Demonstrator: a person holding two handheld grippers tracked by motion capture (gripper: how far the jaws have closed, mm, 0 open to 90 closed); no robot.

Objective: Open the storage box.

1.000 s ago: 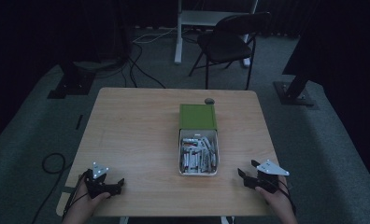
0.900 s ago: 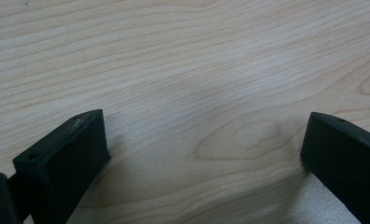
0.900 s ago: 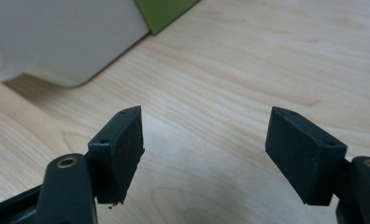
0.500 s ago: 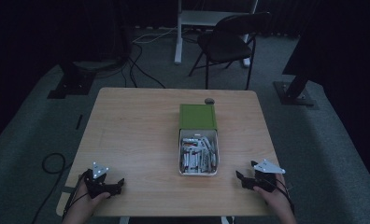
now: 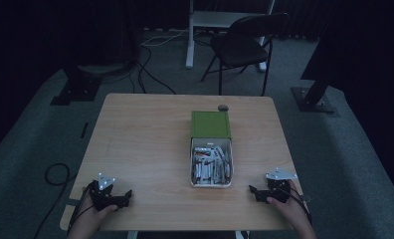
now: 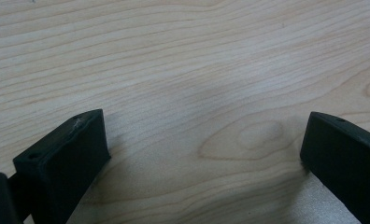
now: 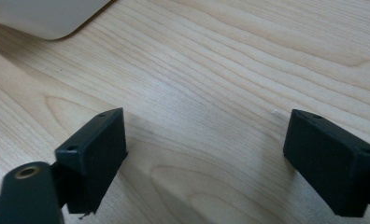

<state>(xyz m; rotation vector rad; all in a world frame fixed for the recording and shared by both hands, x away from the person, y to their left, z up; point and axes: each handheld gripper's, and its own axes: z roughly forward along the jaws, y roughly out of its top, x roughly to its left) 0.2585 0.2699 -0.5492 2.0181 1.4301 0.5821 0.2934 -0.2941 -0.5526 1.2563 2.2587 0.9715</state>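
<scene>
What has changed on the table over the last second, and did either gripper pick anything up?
The right gripper has just been opening its jaws; they now stand wide over bare wood with nothing between them. It has barely shifted, near the table's front right corner. Nothing was picked up. The left gripper stays open and empty at the front left, and the white tray of small parts with its green lid has not moved.

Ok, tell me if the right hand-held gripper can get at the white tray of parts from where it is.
Probably yes: the right hand-held gripper stands open with nothing between its jaws, and only bare table lies between it and the white tray.
</scene>
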